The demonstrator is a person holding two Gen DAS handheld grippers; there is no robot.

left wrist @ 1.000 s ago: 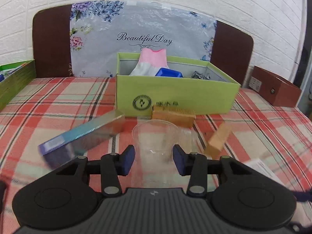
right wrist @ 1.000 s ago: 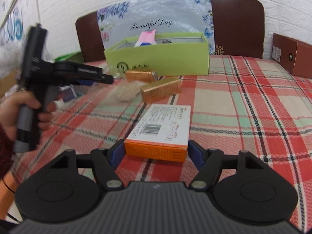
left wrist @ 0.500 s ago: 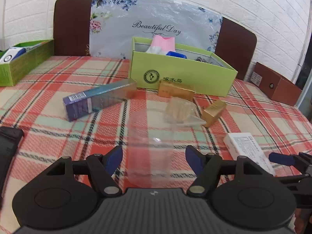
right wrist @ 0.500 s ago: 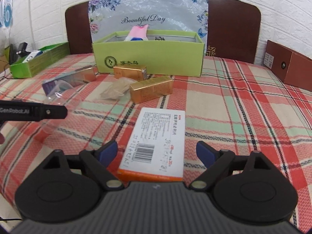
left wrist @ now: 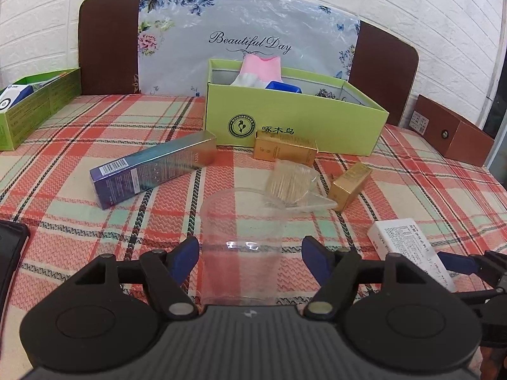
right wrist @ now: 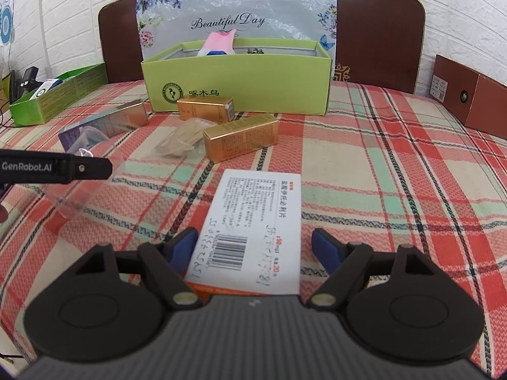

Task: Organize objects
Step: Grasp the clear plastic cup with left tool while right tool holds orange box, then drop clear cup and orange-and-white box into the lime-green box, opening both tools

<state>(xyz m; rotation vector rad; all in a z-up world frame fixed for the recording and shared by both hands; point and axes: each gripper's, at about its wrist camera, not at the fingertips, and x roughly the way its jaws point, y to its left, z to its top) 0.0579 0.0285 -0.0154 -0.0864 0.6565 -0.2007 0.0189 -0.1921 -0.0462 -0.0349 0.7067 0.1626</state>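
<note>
While both grippers sit low over the plaid tablecloth (left wrist: 95, 221), neither presses on anything; the left gripper (left wrist: 250, 255) stands wide with a clear plastic cup (left wrist: 244, 247) upright between its blue pads, a gap showing on each side; the right gripper (right wrist: 255, 247) is closing its jaws around a white and orange medicine box (right wrist: 253, 231) that lies flat between them, the pads not yet touching it; beyond the cup lie a long purple box (left wrist: 152, 171), a clear bag of toothpicks (left wrist: 291, 183) and two gold boxes, one (left wrist: 285, 150) just beside the front wall of the green storage box (left wrist: 294, 120), the other (left wrist: 348, 186) beside the bag; a second green tray (left wrist: 35, 107) sits far left.
</note>
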